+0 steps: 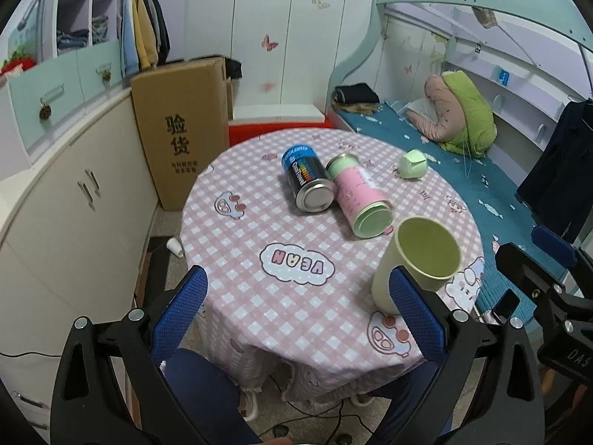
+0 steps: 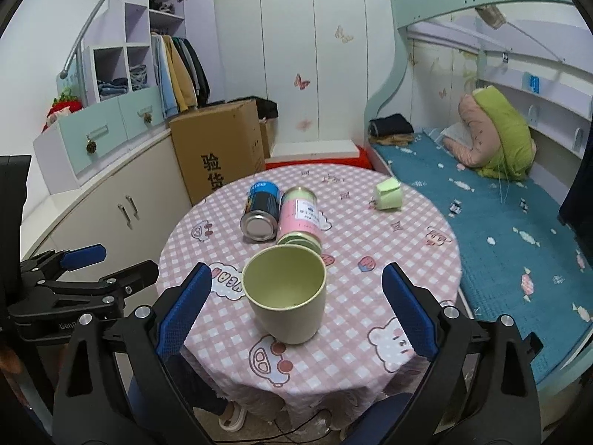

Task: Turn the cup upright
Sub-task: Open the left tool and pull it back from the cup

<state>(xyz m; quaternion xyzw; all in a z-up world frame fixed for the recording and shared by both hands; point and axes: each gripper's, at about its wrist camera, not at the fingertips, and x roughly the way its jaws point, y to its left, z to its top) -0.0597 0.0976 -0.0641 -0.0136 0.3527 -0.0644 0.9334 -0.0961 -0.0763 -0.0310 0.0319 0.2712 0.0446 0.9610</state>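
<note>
The pale green cup stands upright on the table's near side — mouth up. Both the left gripper and right gripper hang spread wide, holding nothing.

Pale green cup, plain and handleless, stands upright with open mouth up and inside empty, on the pink checked desk near its front edge, just in front of the lying pink-green canister.
</note>
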